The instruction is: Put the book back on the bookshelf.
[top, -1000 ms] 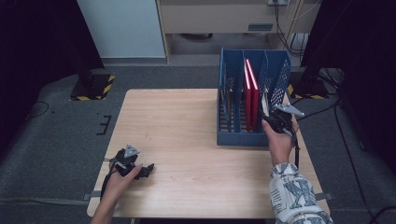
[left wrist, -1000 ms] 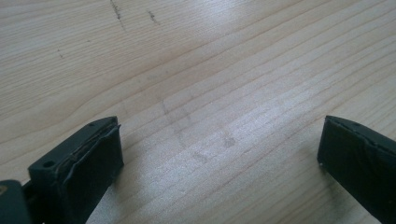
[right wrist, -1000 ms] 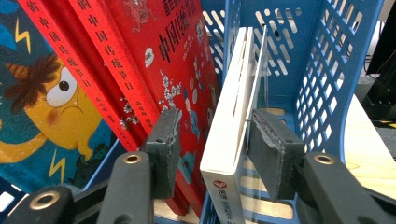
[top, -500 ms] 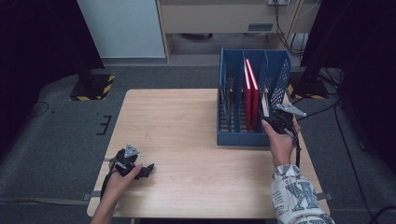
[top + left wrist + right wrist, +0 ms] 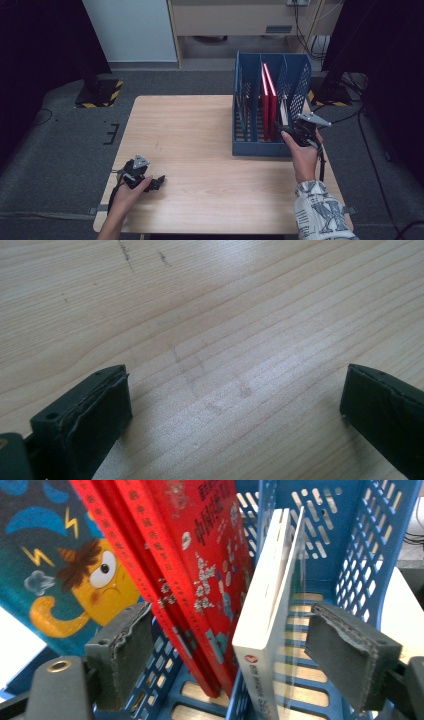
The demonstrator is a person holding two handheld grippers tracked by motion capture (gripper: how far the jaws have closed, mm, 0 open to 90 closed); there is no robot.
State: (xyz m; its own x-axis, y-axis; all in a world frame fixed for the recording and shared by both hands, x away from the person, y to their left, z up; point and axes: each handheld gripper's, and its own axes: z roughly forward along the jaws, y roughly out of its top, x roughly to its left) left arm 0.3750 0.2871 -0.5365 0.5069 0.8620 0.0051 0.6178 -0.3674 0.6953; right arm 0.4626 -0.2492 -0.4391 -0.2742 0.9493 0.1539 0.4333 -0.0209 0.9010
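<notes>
A blue slotted file rack (image 5: 242,107) stands at the table's right side with books upright in it. Red books (image 5: 267,97) lean in a middle slot, and a white book (image 5: 284,114) stands in the slot to their right. My right gripper (image 5: 296,131) is at the rack's near end, open. In the right gripper view its jaws (image 5: 235,647) straddle the red books (image 5: 190,570) and the white book (image 5: 270,615) without touching them. A blue book with a yellow cartoon figure (image 5: 70,565) stands further left. My left gripper (image 5: 157,181) rests open at the front left, over bare wood (image 5: 235,385).
The wooden table (image 5: 190,135) has bare room between the two hands. The rack wall (image 5: 372,555) is perforated blue plastic. Grey floor, a cabinet and black stands (image 5: 97,75) surround the table.
</notes>
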